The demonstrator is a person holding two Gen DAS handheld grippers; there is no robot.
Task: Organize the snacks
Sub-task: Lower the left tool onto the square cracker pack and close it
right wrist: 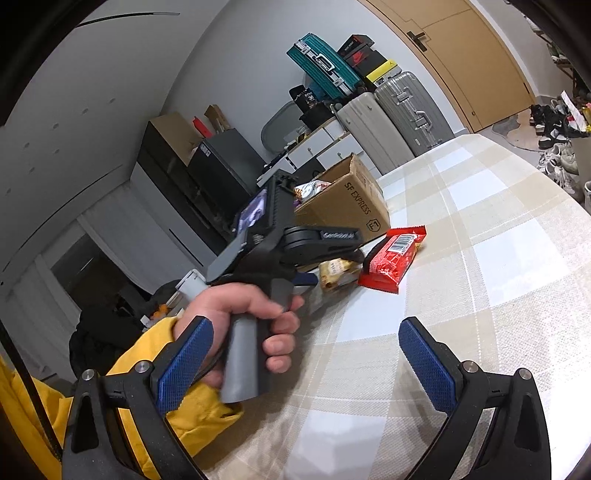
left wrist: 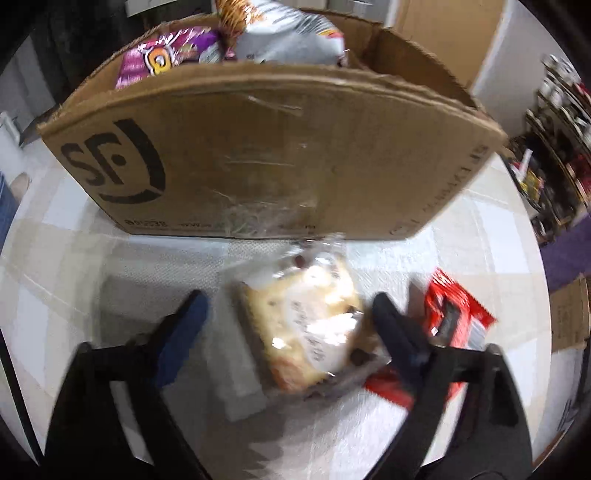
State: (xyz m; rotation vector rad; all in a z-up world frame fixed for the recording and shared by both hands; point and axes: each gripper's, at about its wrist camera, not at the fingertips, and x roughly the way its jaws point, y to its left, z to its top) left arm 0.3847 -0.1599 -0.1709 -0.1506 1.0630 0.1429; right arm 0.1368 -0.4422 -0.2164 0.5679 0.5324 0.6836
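A clear-wrapped bread packet (left wrist: 306, 321) lies on the checked tablecloth (left wrist: 74, 266) in front of an SF cardboard box (left wrist: 277, 147). My left gripper (left wrist: 288, 314) points down over it with the packet between its fingers. The right finger (left wrist: 391, 325) is at the wrapper's edge and the left finger (left wrist: 184, 321) stands apart, so it is open. A red snack packet (left wrist: 454, 314) lies just right of it. A purple bag (left wrist: 162, 55) and a silver bag (left wrist: 288, 33) stick out of the box. My right gripper (right wrist: 304, 325) hovers open and empty, facing the left gripper (right wrist: 334, 267), the bread packet (right wrist: 332, 277), the red packet (right wrist: 391, 258) and the box (right wrist: 351, 206).
A hand in a yellow sleeve (right wrist: 110, 387) holds the left gripper's handle. Suitcases (right wrist: 388, 122) and cabinets stand behind the table. Shoes (right wrist: 554, 147) lie on the floor past the table's far edge. Another cardboard piece (left wrist: 569, 314) shows beyond the table's right edge.
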